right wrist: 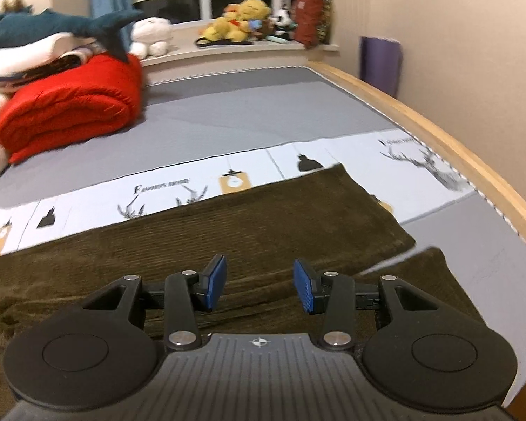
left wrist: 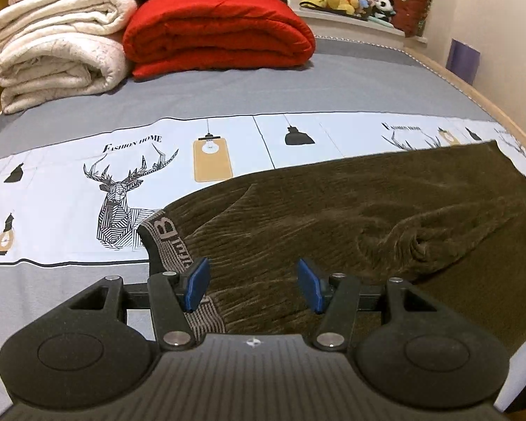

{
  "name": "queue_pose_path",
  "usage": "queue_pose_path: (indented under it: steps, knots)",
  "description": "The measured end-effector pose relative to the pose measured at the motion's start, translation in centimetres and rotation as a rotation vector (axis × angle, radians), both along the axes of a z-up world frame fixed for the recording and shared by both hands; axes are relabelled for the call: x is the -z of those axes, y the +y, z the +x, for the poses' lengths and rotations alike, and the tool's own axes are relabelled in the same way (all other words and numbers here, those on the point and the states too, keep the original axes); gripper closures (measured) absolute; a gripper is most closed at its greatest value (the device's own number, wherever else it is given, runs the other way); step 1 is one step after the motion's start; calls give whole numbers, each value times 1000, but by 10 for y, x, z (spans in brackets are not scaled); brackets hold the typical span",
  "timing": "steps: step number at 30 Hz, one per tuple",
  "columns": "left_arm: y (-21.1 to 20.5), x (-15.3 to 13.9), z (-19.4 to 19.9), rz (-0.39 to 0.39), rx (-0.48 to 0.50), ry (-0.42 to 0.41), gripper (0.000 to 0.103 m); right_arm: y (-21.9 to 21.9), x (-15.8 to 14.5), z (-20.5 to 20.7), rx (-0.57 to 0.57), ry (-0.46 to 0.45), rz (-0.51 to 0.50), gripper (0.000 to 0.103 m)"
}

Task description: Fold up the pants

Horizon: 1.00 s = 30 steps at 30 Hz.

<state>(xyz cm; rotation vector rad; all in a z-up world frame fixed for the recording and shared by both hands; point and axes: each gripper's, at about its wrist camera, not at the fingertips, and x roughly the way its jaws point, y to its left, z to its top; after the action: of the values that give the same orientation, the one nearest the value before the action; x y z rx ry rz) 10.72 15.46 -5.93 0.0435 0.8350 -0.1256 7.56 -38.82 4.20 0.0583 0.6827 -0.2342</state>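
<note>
Dark olive corduroy pants (left wrist: 350,210) lie spread across the bed, with a grey lettered waistband (left wrist: 168,245) at their left end. My left gripper (left wrist: 252,282) hovers over the waist area, open, nothing between its blue pads (left wrist: 198,282). In the right wrist view the two legs (right wrist: 263,217) stretch toward the right bed edge, a gap showing between the cuffs. Over those legs my right gripper (right wrist: 259,286) stands open, its blue pads (right wrist: 215,280) apart with only cloth beneath them.
A grey sheet with a white deer-print band (left wrist: 122,189) covers the bed. A folded red quilt (left wrist: 221,31) and cream blankets (left wrist: 52,49) are stacked at the far left. Plush toys (right wrist: 242,21) line the windowsill. A wooden bed rail (right wrist: 456,161) runs along the right.
</note>
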Motion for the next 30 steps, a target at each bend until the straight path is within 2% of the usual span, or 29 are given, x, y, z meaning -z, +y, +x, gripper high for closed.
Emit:
queue_pose_path:
  steps: [4, 5, 7, 8, 9, 10, 11, 12, 13, 14, 18, 23, 27, 28, 30]
  knots:
    - [-2, -1, 17, -38, -23, 27, 42, 10, -3, 7, -36, -5, 17, 58]
    - [-3, 0, 22, -40, -26, 41, 46, 12, -5, 9, -39, -8, 25, 58]
    - [-3, 2, 32, -55, -31, 66, 67, 16, -7, 12, -45, -11, 32, 58]
    - [-3, 3, 37, -70, -33, 76, 85, 19, -8, 14, -49, -11, 35, 59]
    - [-4, 5, 42, -80, -37, 86, 94, 22, -9, 16, -54, -11, 42, 58]
    - [-5, 5, 48, -81, -41, 91, 95, 24, -9, 18, -63, -13, 57, 58]
    - [-6, 6, 53, -80, -44, 91, 97, 26, -10, 20, -71, -14, 72, 63]
    - [-7, 6, 58, -84, -48, 88, 97, 29, -11, 21, -78, -17, 86, 68]
    - [-7, 7, 63, -93, -54, 86, 97, 31, -13, 22, -87, -23, 108, 82]
    - [-8, 8, 68, -101, -67, 84, 97, 32, -14, 24, -96, -29, 131, 91]
    - [-9, 16, 90, -100, -117, 76, 96, 40, -14, 30, -122, -33, 197, 92]
    - [-8, 36, 122, -70, -154, 76, 93, 55, -9, 39, -193, -7, 218, 91]
    - [-8, 50, 149, -28, -155, 41, 71, 60, -8, 43, -229, -7, 219, 91]
    - [-8, 53, 156, -21, -151, 34, 68, 59, -7, 45, -231, 2, 217, 91]
    - [-7, 59, 168, -15, -144, 21, 53, 56, -2, 48, -223, 30, 218, 91]
